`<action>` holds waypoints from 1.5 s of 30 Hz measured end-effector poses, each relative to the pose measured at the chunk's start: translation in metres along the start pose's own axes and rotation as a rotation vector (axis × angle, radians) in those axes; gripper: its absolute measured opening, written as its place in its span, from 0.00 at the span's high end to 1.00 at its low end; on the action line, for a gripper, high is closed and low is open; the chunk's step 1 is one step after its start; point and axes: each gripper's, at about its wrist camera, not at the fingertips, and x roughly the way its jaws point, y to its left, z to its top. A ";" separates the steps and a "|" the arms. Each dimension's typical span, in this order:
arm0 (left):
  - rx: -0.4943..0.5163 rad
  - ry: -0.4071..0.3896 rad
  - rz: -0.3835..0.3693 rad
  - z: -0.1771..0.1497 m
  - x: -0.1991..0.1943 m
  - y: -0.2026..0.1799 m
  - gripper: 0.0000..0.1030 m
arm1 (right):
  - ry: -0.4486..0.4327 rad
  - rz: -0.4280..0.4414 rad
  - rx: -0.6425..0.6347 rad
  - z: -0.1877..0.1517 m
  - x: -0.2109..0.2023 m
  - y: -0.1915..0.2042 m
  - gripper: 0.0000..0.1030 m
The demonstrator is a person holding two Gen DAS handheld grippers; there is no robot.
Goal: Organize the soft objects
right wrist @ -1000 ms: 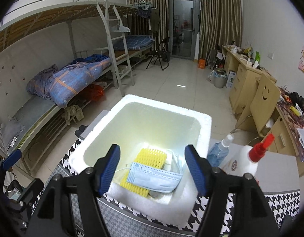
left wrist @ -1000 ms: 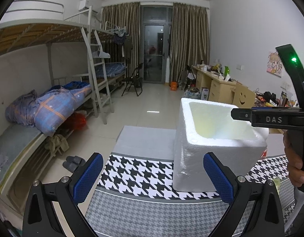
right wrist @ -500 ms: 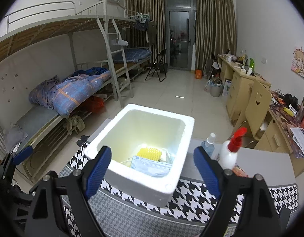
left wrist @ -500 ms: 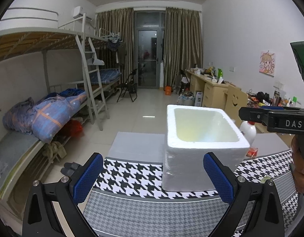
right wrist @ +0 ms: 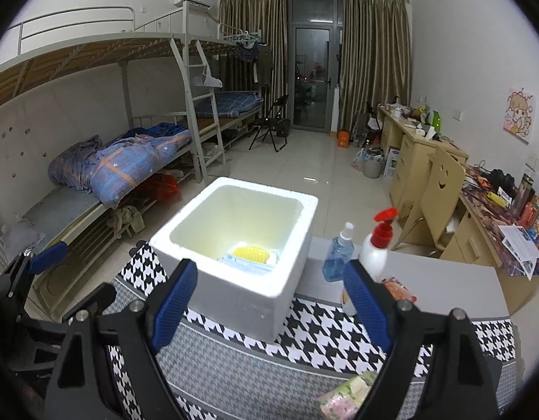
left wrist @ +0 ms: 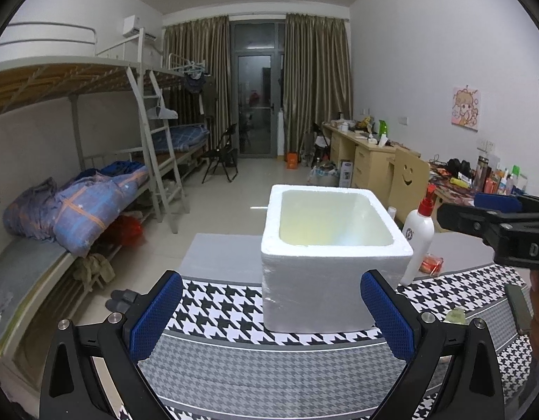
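Observation:
A white foam box (right wrist: pixel 234 255) stands on the houndstooth cloth; it also shows in the left wrist view (left wrist: pixel 325 262). Inside it lie a yellow sponge (right wrist: pixel 251 252) and a blue face mask (right wrist: pixel 246 265), seen only in the right wrist view. A floral soft packet (right wrist: pixel 349 393) lies on the cloth near the front, by my right finger. My left gripper (left wrist: pixel 272 315) is open and empty, in front of the box. My right gripper (right wrist: pixel 271 308) is open and empty, held back above the box's near side.
A white bottle with a red cap (right wrist: pixel 376 250) and a blue spray bottle (right wrist: pixel 337 257) stand right of the box, with a red packet (right wrist: pixel 397 288) beside them. The houndstooth cloth (left wrist: pixel 234 315) covers the table. Bunk beds stand left, desks right.
Both grippers have pulled back and away from the box, which looks smaller now. The right gripper was right over the box's opening and now sits behind its near wall.

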 end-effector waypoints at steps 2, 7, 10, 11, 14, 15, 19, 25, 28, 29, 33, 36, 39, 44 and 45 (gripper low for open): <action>-0.003 0.002 -0.009 0.000 -0.002 -0.003 0.01 | -0.003 -0.001 0.004 -0.004 -0.004 -0.003 0.14; 0.012 -0.004 -0.028 0.000 -0.007 -0.012 0.01 | -0.031 -0.011 0.014 -0.012 -0.018 -0.008 0.14; 0.022 -0.007 -0.030 -0.001 -0.010 -0.020 0.01 | -0.045 -0.019 0.021 -0.017 -0.026 -0.012 0.14; 0.031 -0.003 -0.034 -0.002 -0.011 -0.023 0.01 | -0.048 -0.025 0.022 -0.019 -0.029 -0.013 0.14; 0.054 -0.007 -0.045 -0.003 -0.014 -0.030 0.01 | -0.052 -0.031 0.033 -0.025 -0.036 -0.018 0.14; 0.063 -0.014 -0.048 -0.003 -0.015 -0.033 0.01 | -0.053 -0.032 0.037 -0.027 -0.037 -0.019 0.14; 0.069 -0.029 -0.074 -0.005 -0.022 -0.043 0.01 | -0.056 -0.047 0.055 -0.034 -0.044 -0.024 0.14; 0.071 -0.034 -0.098 -0.009 -0.028 -0.056 0.01 | -0.059 -0.070 0.089 -0.044 -0.056 -0.036 0.14; 0.078 -0.040 -0.105 -0.010 -0.029 -0.064 0.01 | -0.055 -0.080 0.096 -0.049 -0.059 -0.041 0.14; 0.080 -0.040 -0.110 -0.011 -0.030 -0.066 0.01 | -0.054 -0.083 0.098 -0.051 -0.060 -0.042 0.14; 0.084 -0.027 -0.140 -0.016 -0.029 -0.075 0.01 | -0.056 -0.099 0.106 -0.057 -0.065 -0.047 0.14; 0.086 -0.028 -0.155 -0.021 -0.031 -0.081 0.01 | -0.067 -0.128 0.127 -0.063 -0.071 -0.052 0.13; 0.084 -0.024 -0.170 -0.027 -0.034 -0.087 0.01 | -0.073 -0.136 0.133 -0.068 -0.076 -0.058 0.12; 0.109 -0.027 -0.189 -0.036 -0.038 -0.099 0.01 | -0.070 -0.153 0.127 -0.075 -0.084 -0.062 0.11; 0.110 -0.028 -0.193 -0.038 -0.038 -0.101 0.01 | -0.070 -0.156 0.125 -0.077 -0.085 -0.062 0.11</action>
